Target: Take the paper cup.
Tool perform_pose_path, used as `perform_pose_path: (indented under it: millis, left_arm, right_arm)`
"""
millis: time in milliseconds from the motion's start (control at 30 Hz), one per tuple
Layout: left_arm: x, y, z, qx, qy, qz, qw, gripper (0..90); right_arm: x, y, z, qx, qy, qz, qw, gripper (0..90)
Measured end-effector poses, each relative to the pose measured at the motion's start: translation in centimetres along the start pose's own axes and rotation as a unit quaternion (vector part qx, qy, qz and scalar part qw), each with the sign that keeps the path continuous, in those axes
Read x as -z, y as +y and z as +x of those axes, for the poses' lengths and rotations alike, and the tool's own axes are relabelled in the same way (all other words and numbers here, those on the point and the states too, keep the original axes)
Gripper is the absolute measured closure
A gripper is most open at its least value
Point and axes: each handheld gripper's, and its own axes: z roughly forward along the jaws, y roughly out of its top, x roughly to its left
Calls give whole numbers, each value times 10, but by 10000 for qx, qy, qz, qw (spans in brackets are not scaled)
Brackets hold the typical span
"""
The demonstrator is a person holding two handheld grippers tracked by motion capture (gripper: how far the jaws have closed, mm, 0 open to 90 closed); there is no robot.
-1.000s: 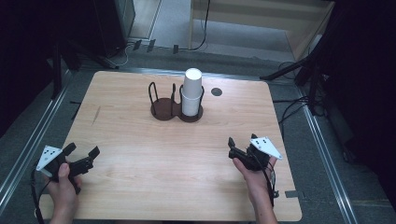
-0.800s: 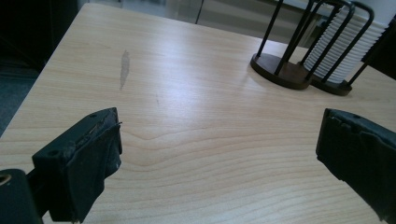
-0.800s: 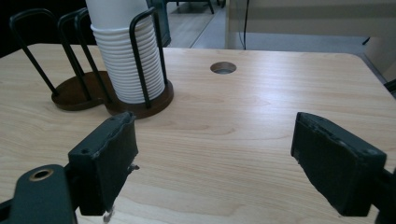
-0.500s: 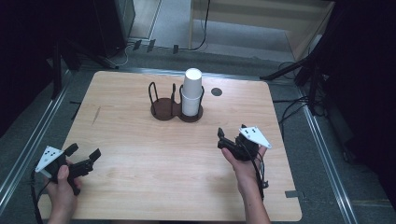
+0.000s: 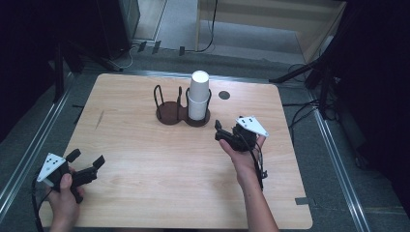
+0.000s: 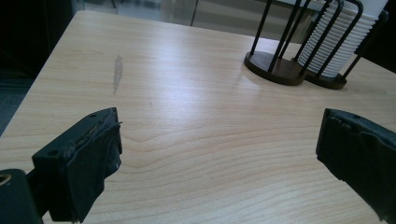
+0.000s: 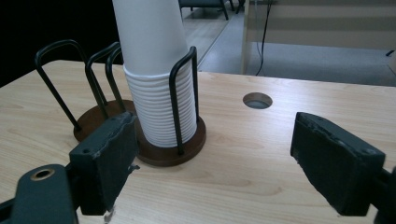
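A stack of white paper cups [image 5: 198,94] stands upside down in the right ring of a dark wire cup holder [image 5: 169,115] at the table's middle back. The left ring is empty. My right gripper [image 5: 219,131] is held open just right of the holder, its jaws pointing at the cups [image 7: 154,70]; nothing is between them [image 7: 219,161]. My left gripper [image 5: 87,158] rests open at the front left corner, far from the holder [image 6: 275,65], with bare wood between its jaws [image 6: 219,158]. The ribbed cup rims [image 6: 336,46] show behind the wires.
The wooden table [image 5: 145,183] has a round cable hole [image 5: 224,95] behind the right gripper, also seen beyond the holder [image 7: 258,100]. A faint grey smear [image 6: 117,72] marks the left side. Metal rails run along both table sides; cables lie on the floor at right.
My right gripper has moved forward and left from the front right toward the cup holder. The left gripper has stayed where it was.
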Motion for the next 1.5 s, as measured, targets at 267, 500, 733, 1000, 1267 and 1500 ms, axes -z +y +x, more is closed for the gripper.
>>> perform_pose_path:
  millis: [267, 500, 733, 1000, 1267, 1500]
  left_arm:
    - [0, 0, -1, -28, 15, -36, 10000, 7]
    - [0, 0, -1, -14, 56, -27, 10000, 7]
    - [1, 0, -1, 20, 89, -69, 9999, 7]
    - [1, 0, 2, 106, 38, -85, 9999, 7]
    - [0, 0, 3, 145, -9, -65, 9999, 7]
    - [1, 0, 3, 146, -10, -73, 9999, 7]
  right_arm:
    - [-13, 13, 6, -125, 110, -97, 9998, 148]
    - [-22, 19, 7, -29, 122, -74, 9999, 148]
    - [-35, 22, 11, 30, 171, -3, 9998, 148]
    - [-53, 23, 23, 68, 262, 44, 9996, 147]
    - [-71, 28, 42, 56, 414, 65, 9991, 147]
    - [-83, 33, 45, -52, 340, 36, 9994, 147]
